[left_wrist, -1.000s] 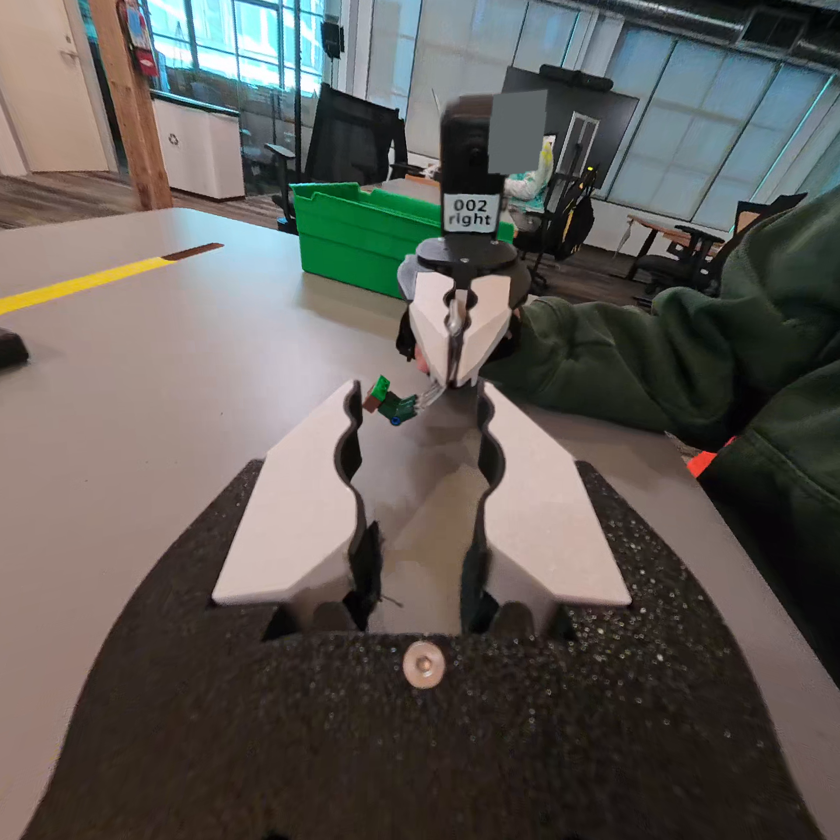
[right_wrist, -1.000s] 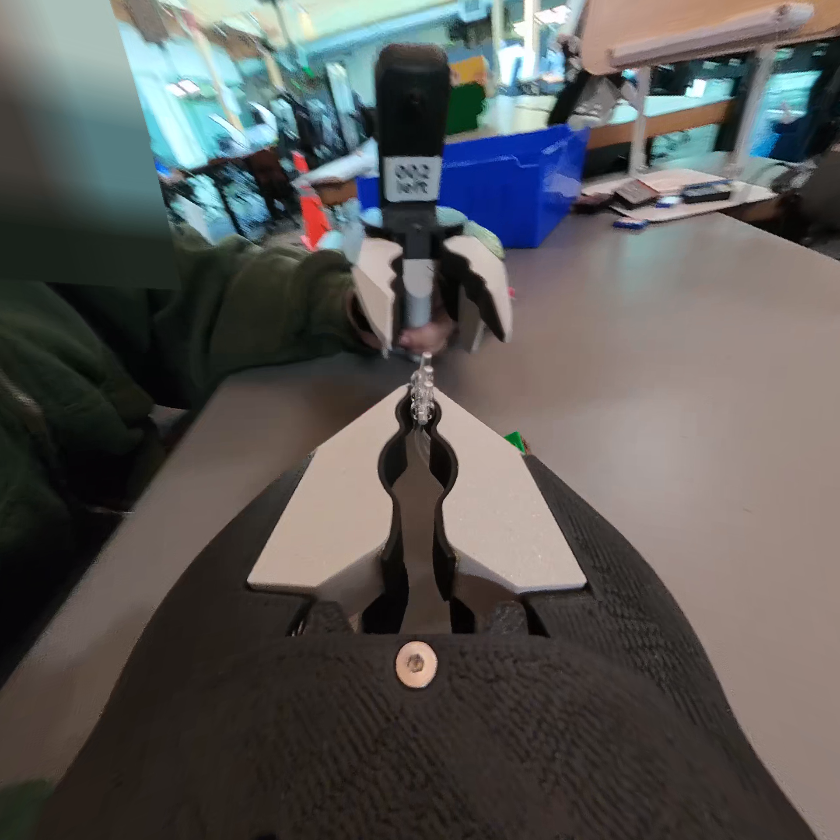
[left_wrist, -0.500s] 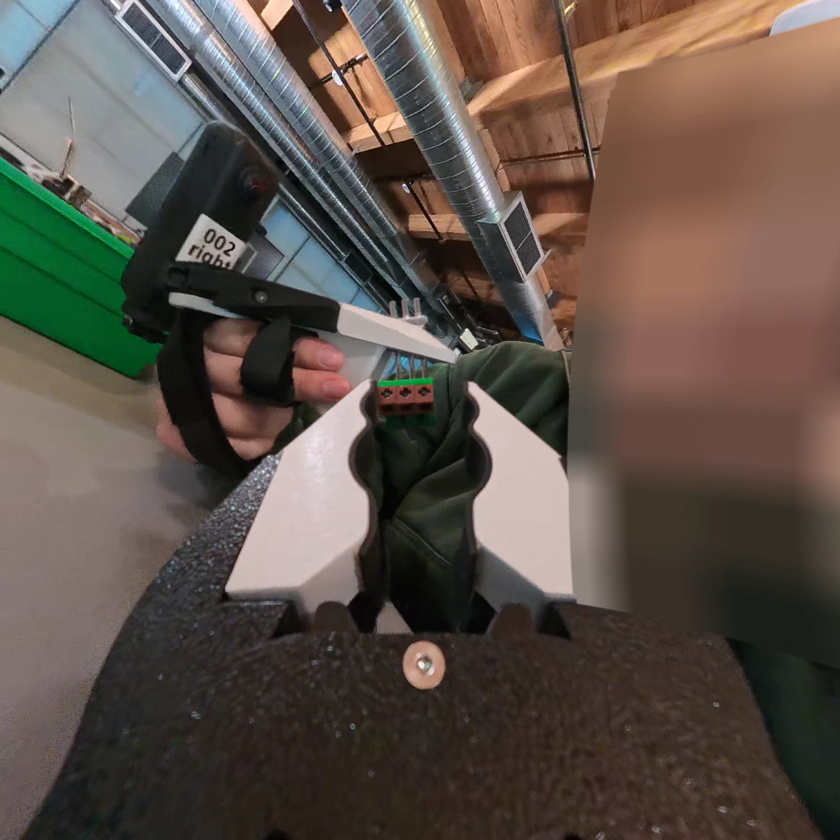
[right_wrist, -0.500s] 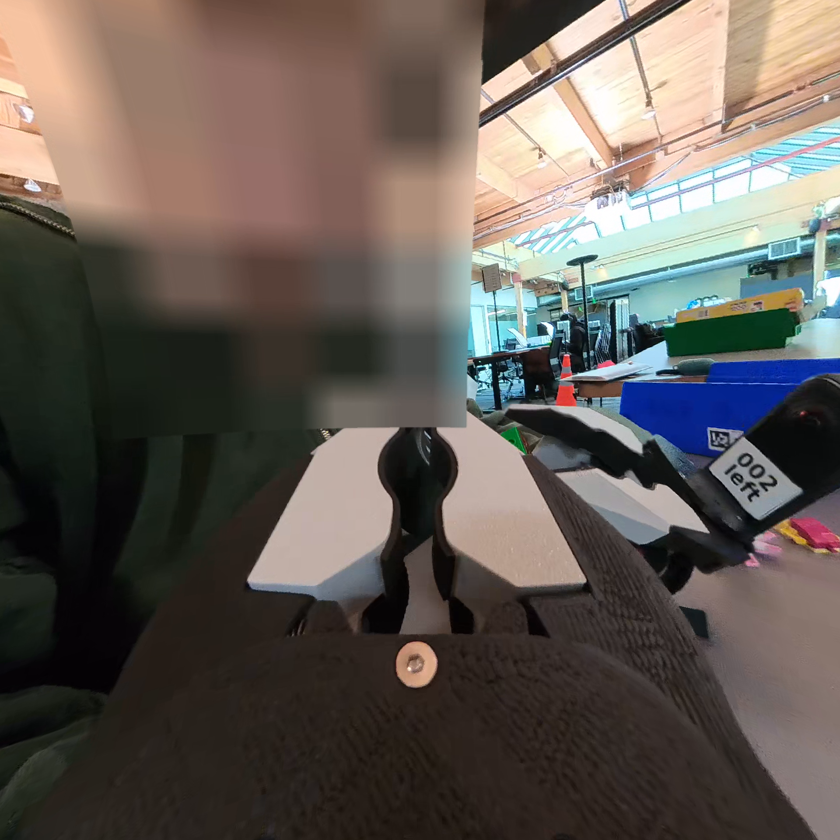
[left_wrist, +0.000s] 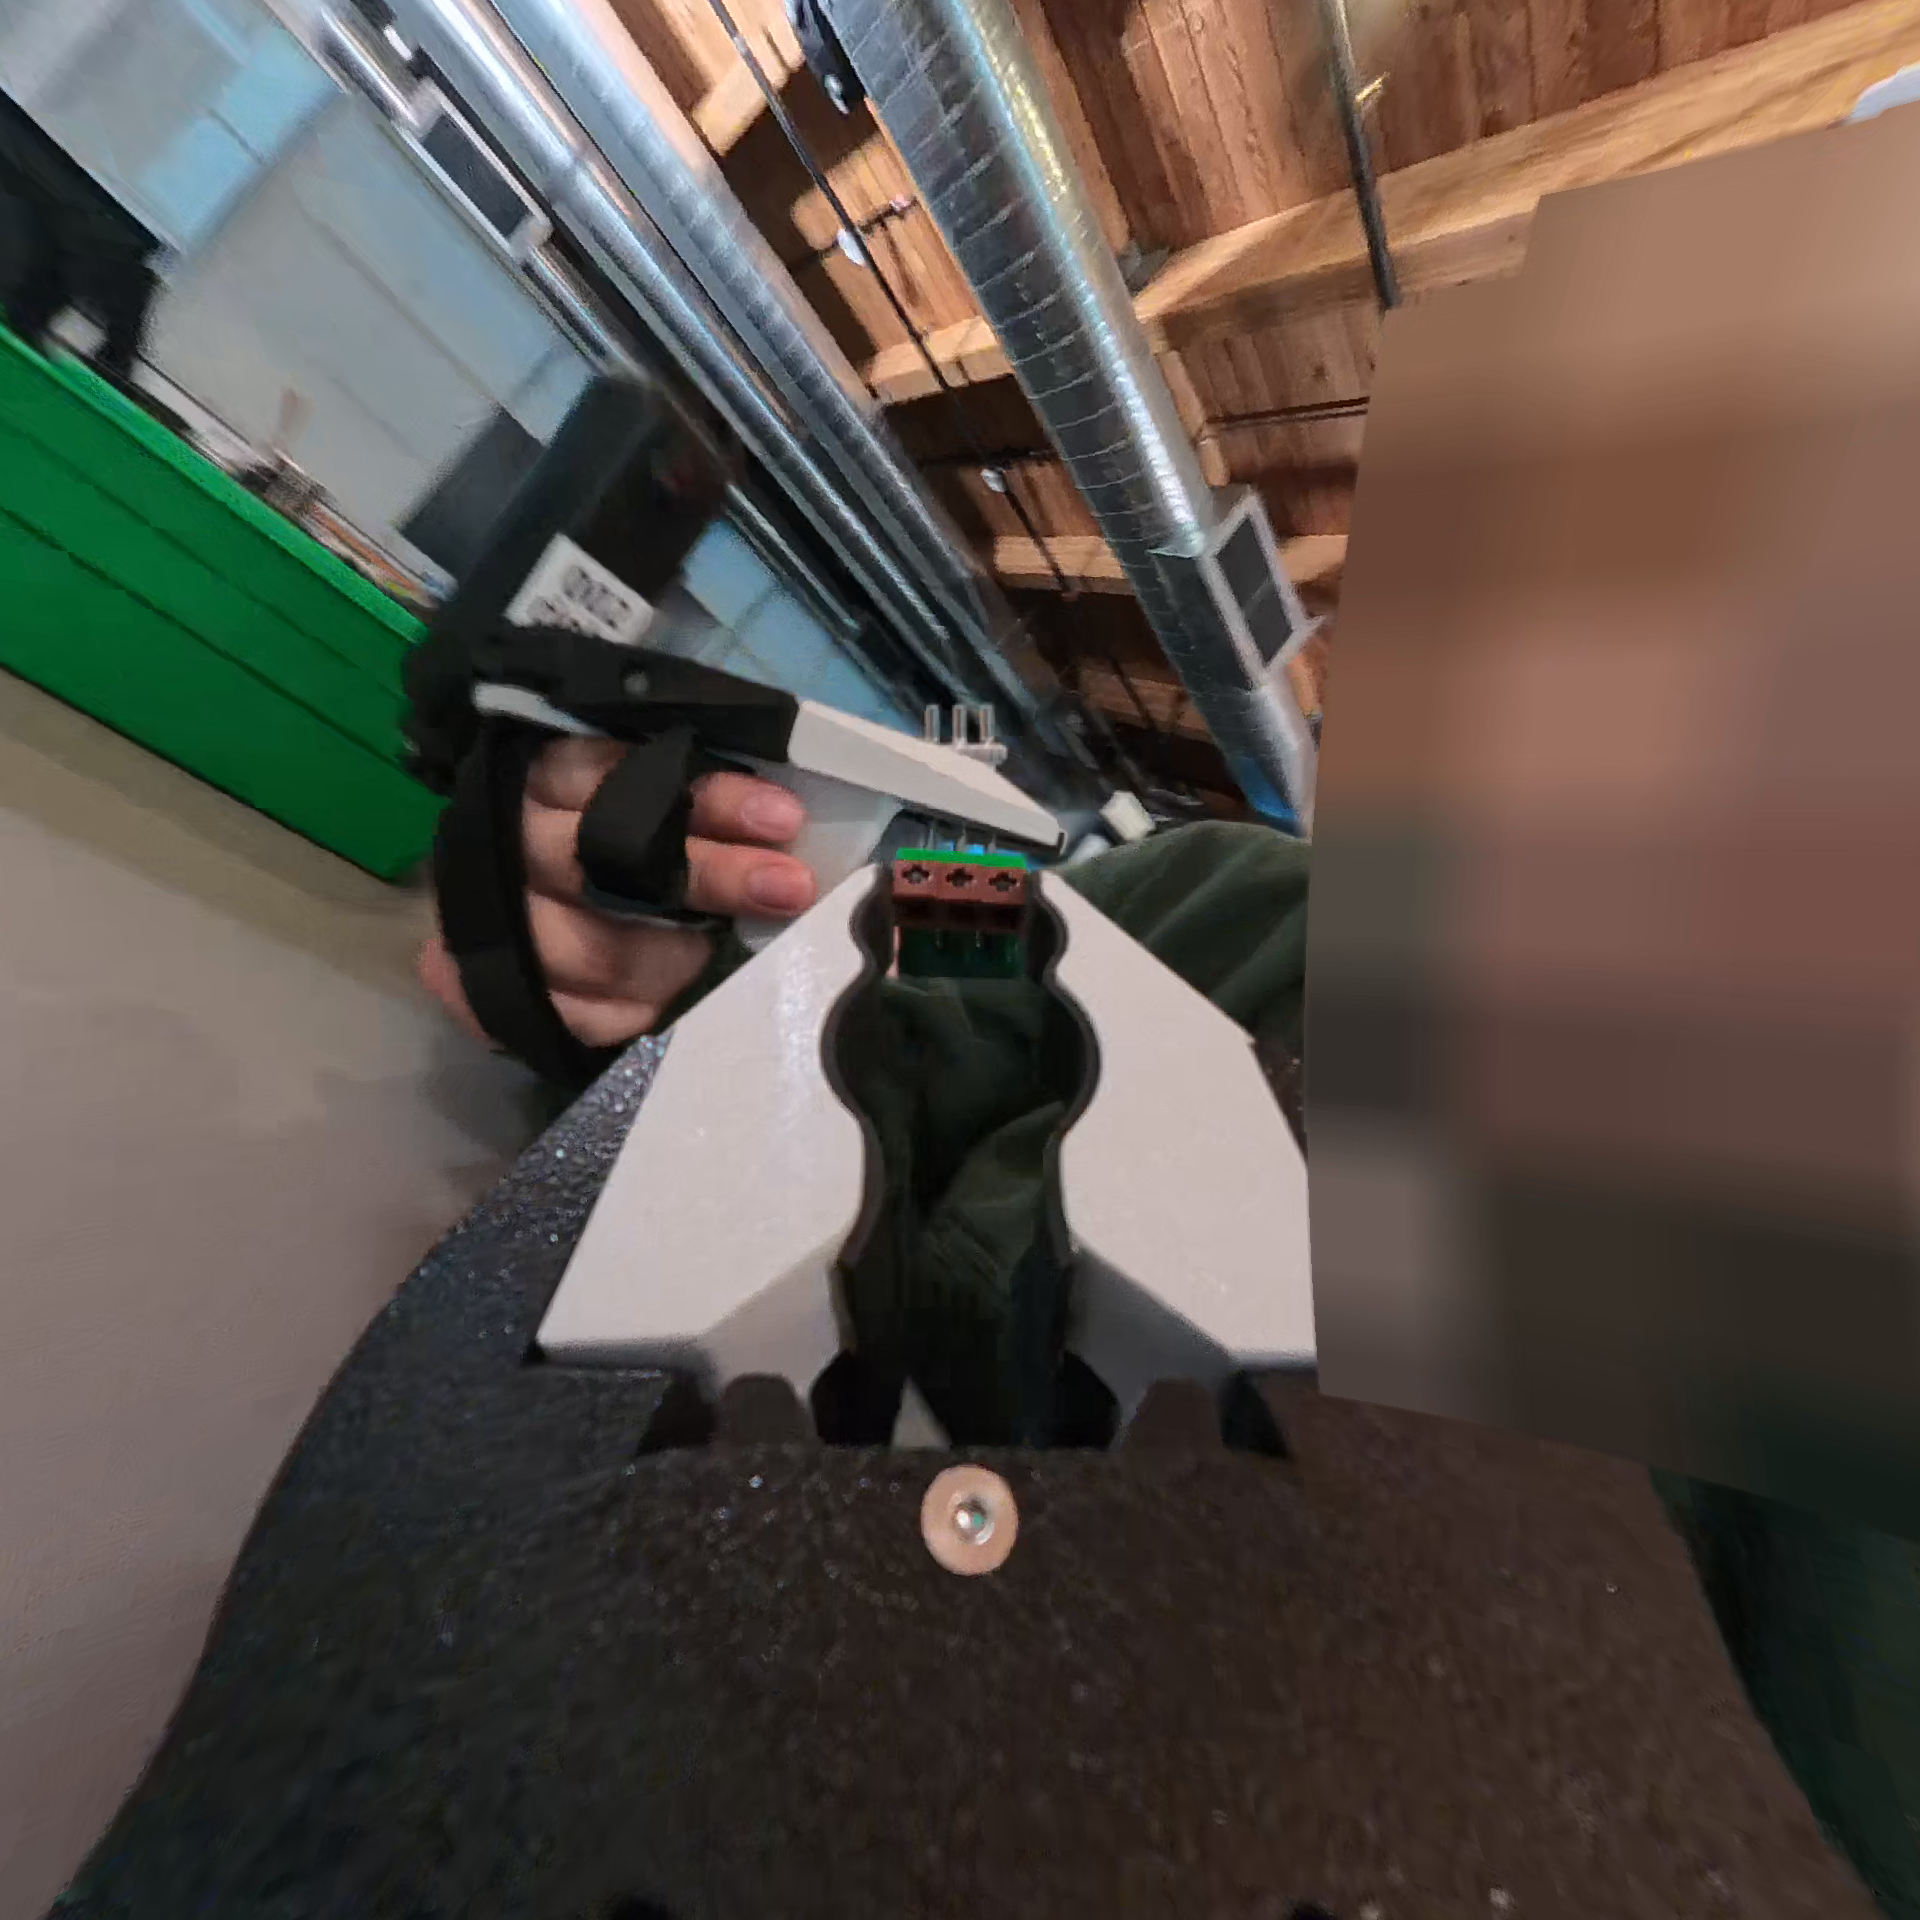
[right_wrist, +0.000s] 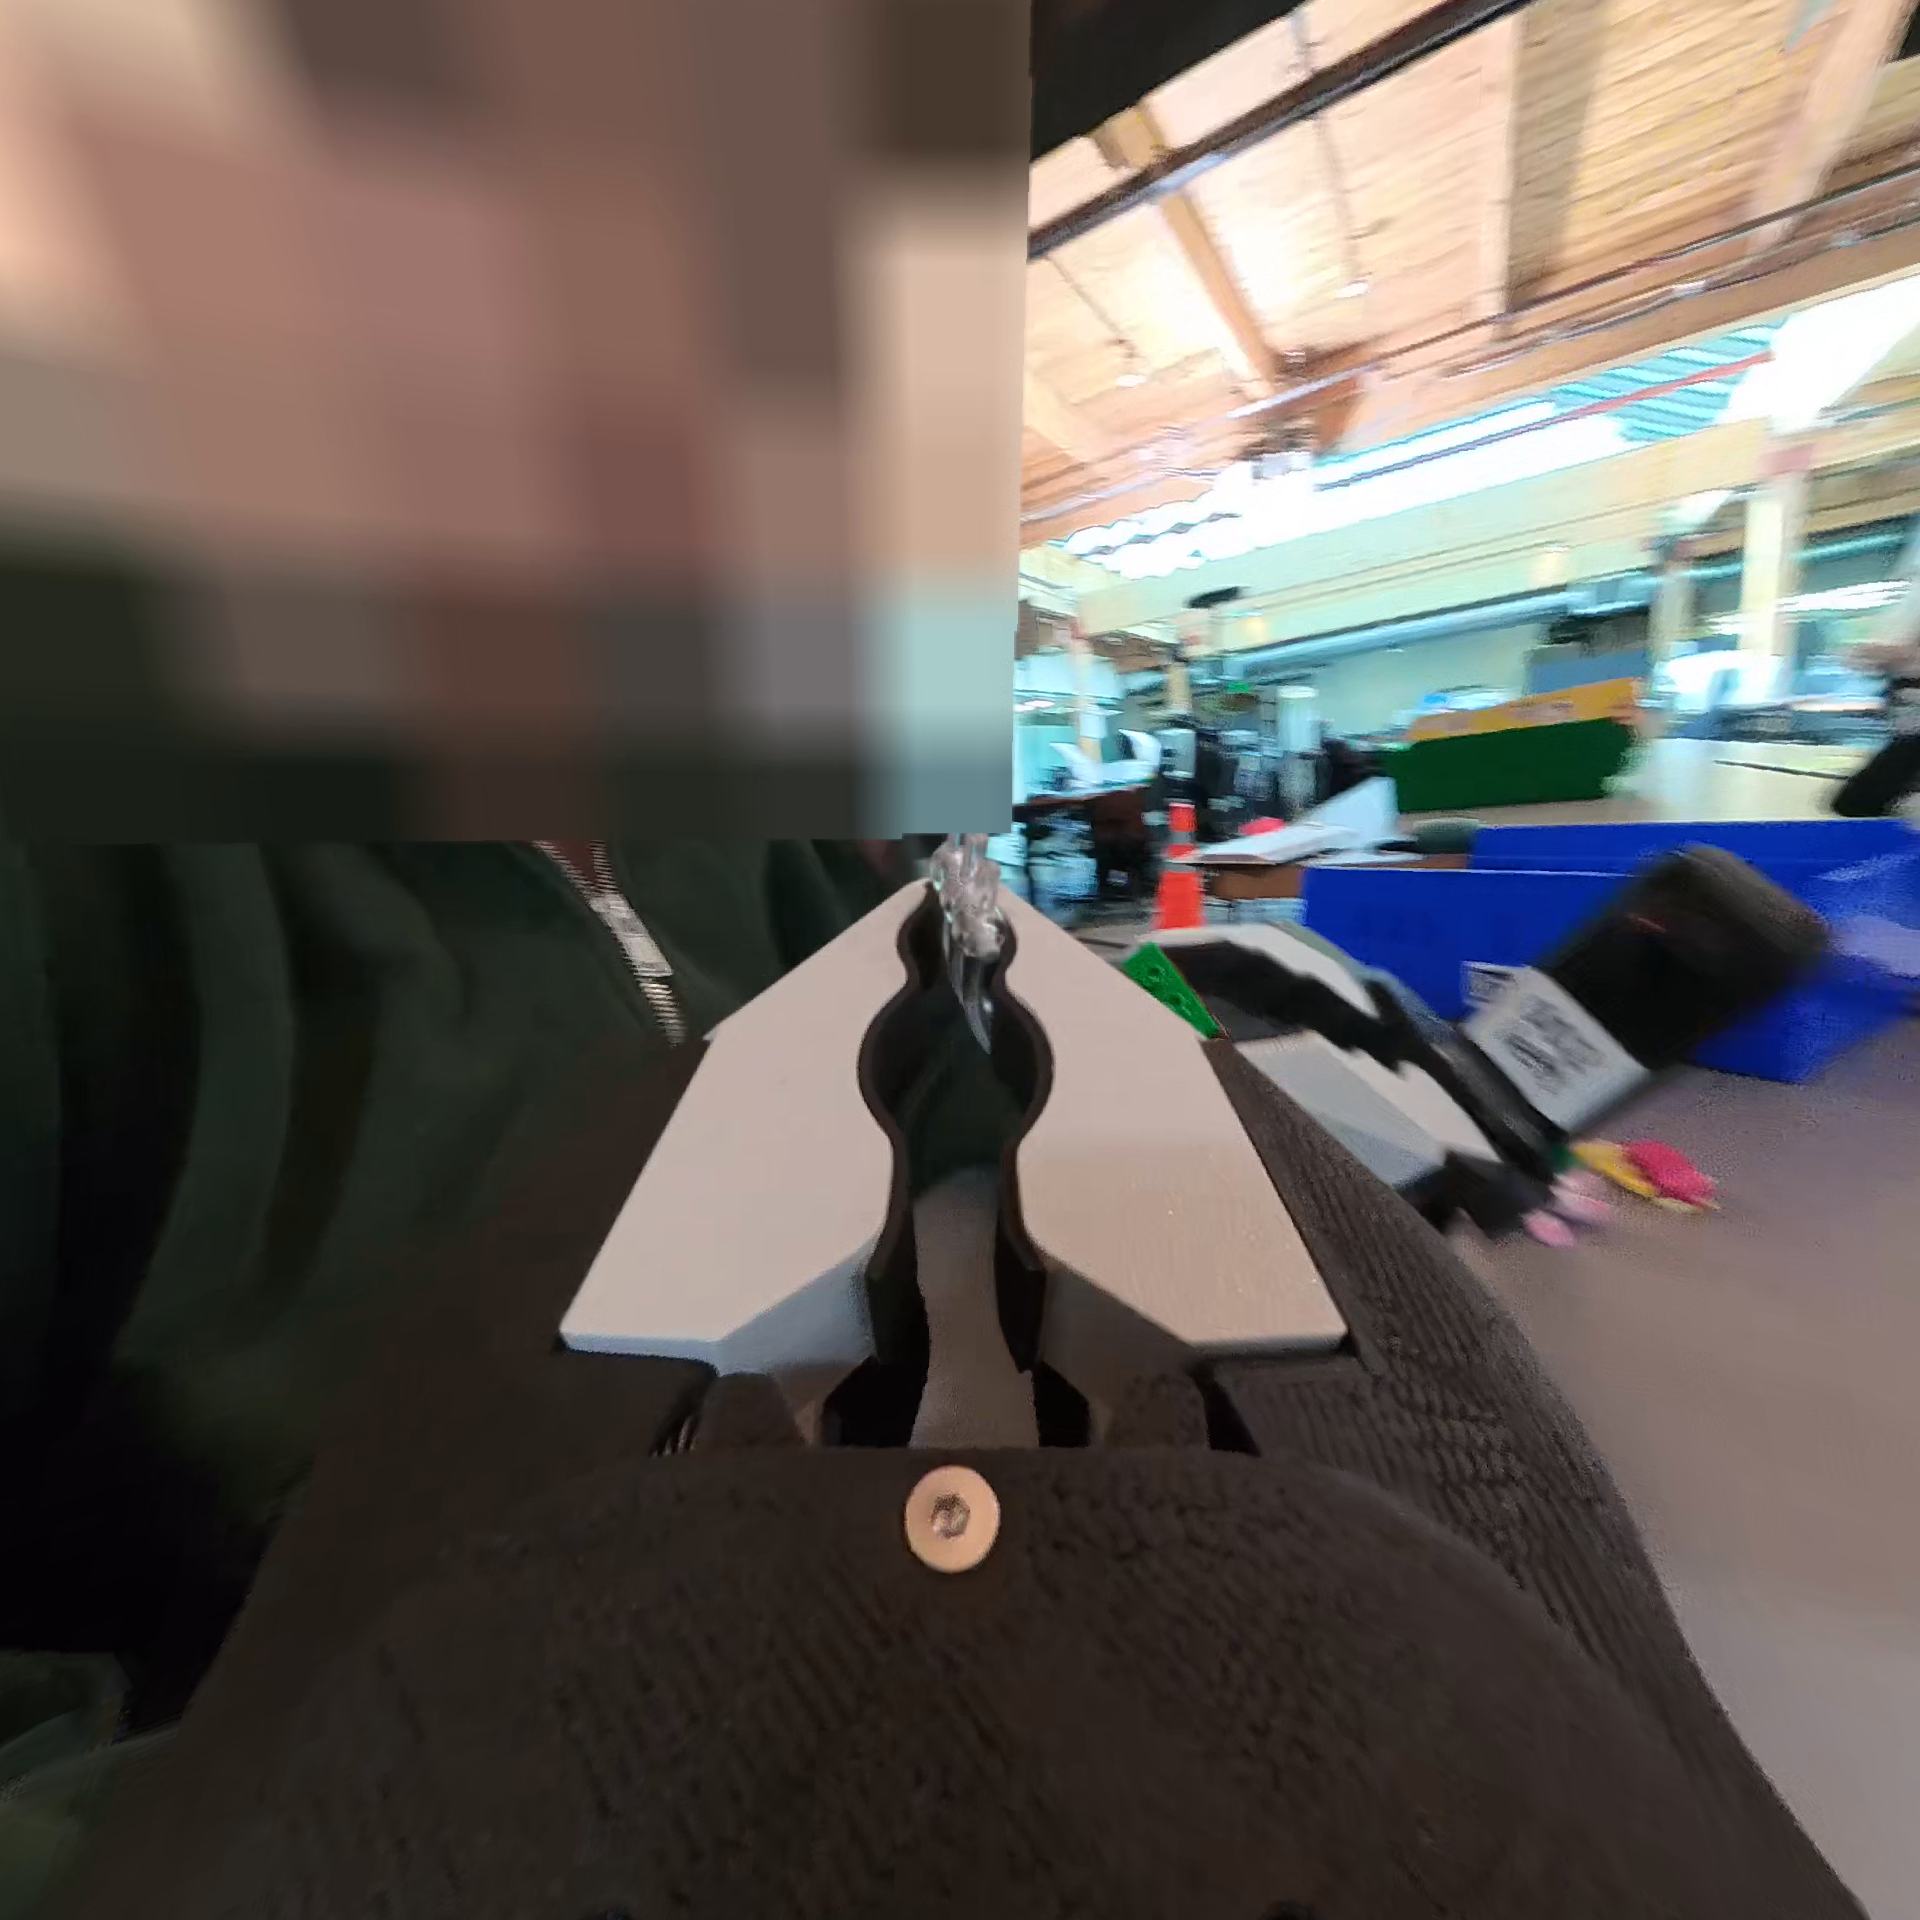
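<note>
Your left gripper (left_wrist: 961, 883) pinches the brown-green connector (left_wrist: 961, 909); your right gripper (right_wrist: 966, 914) — just above it — clamps clear pins (right_wrist: 964, 904).

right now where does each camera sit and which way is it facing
Left wrist view: sits on the left gripper, tilted up at ceiling ducts; shows its fingers pinching a small connector, the right gripper and a hand.
Right wrist view: sits on the right gripper, facing a green jacket; holds clear-ended wires.
Shared: each shows the other gripper, the connector and the table.
</note>
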